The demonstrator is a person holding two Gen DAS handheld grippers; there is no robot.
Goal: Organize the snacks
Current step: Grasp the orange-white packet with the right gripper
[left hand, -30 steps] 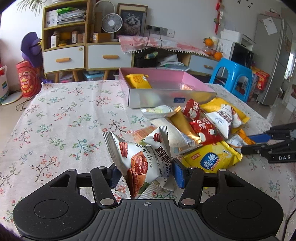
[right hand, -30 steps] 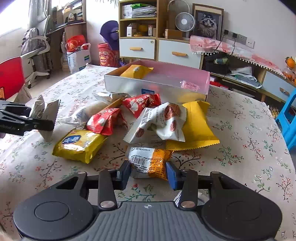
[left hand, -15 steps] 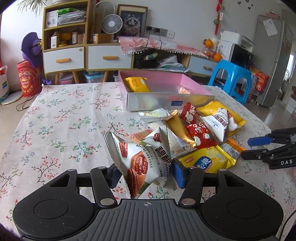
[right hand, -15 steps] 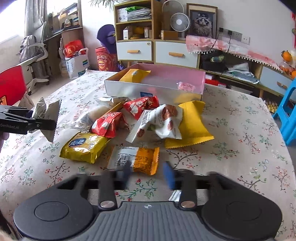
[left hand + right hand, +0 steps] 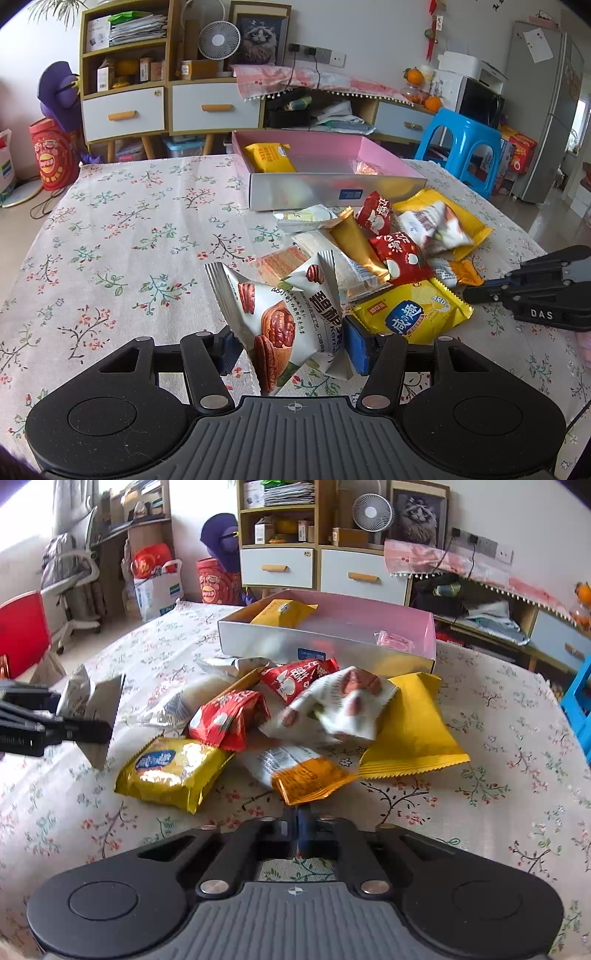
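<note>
My left gripper (image 5: 291, 345) is shut on a white pecan packet (image 5: 280, 314) and holds it upright above the floral tablecloth. From the right wrist view the left gripper (image 5: 105, 731) is at the left edge, holding the packet (image 5: 99, 709). My right gripper (image 5: 297, 829) has its jaws pressed together on the near corner of an orange-and-white packet (image 5: 308, 777), which tilts up toward it. In the left wrist view the right gripper (image 5: 471, 293) reaches in from the right to that packet (image 5: 463, 271). Behind the snack pile stands a pink-lined box (image 5: 325, 646) holding a yellow packet (image 5: 282, 613).
The pile holds a yellow biscuit pack (image 5: 170, 768), two red packets (image 5: 229, 720), a blurred white packet (image 5: 340, 701) on a large yellow bag (image 5: 410, 727), and pale wrappers. A blue stool (image 5: 465, 144) stands beyond the table's right side, cabinets behind it.
The right gripper opened off the orange-and-white packet, drew back, then shut on its near corner; the packet has turned and tilted. The white packet above it is blurred. My left gripper holds still.
</note>
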